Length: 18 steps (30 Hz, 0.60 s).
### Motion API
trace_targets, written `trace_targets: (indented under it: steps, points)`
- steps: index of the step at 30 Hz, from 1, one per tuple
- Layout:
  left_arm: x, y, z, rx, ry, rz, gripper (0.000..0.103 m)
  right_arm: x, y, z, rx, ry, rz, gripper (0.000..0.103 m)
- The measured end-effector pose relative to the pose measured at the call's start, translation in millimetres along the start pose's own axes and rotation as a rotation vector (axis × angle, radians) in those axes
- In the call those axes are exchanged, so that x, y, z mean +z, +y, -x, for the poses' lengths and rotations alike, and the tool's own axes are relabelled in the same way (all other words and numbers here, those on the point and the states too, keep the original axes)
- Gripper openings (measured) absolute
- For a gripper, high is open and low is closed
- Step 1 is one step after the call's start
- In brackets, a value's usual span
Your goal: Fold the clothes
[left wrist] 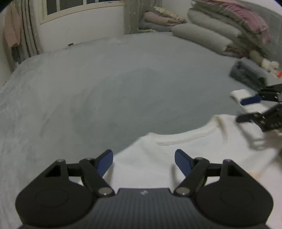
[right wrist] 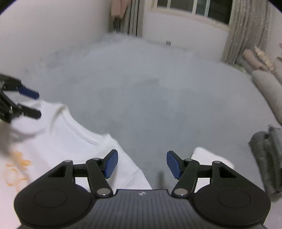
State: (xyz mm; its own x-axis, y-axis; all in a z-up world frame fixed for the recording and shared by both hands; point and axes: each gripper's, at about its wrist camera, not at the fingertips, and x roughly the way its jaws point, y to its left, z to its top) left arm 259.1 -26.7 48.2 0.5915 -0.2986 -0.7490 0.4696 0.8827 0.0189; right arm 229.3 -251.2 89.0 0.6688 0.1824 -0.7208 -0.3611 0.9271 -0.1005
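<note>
White T-shirt (left wrist: pixel 185 155) spread flat on grey bed cover (left wrist: pixel 114 91), at near edge, neckline toward the middle of the bed. Orange print (right wrist: pixel 15 165) on the chest, blurred, unreadable.

Left gripper (left wrist: pixel 143 162) over the shirt's shoulder area, jaws spread wide, blue pads (left wrist: pixel 105 161) clear of fabric, nothing held. Contact with cloth: cannot tell.

Right gripper (right wrist: pixel 141 163) above the shirt's other shoulder edge, jaws likewise wide apart, empty; left pad over white fabric, right pad over bare cover.

Small folded white item (left wrist: pixel 246 102) just beside the shirt, toward right edge. Folded dark grey garment (left wrist: pixel 250 74) further along the same edge, near but apart from the white one.

Stacked quilts and pillows (left wrist: pixel 220 28) along far right edge of bed. Curtains (right wrist: pixel 246 35) and window (right wrist: pixel 190 7) behind far edge. Pink garment (left wrist: pixel 11 30) hanging at far left wall.
</note>
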Motion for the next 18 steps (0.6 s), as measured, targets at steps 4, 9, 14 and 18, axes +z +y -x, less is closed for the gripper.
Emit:
trace_targets:
  steps: [4,9,14,18]
  points:
    - [-13.8,-6.2,-19.5,0.033,-0.013,-0.047,0.057,-9.8,1.9,-22.2,0.068,0.029,0.031,0.053]
    - [-9.1,-11.3,-12.4,0.072,-0.033,-0.038,0.001,-1.6,18.1,-12.1,-0.003,-0.042,0.139,0.005]
    - [1.6,-8.6,7.1,0.106,-0.095,-0.048,0.001,14.4,23.7,12.3,-0.079,-0.153,0.19,0.005]
    - [4.9,-6.0,7.0,0.189,-0.151,-0.017,0.0,27.8,34.7,5.6,-0.183,-0.185,0.263,0.005]
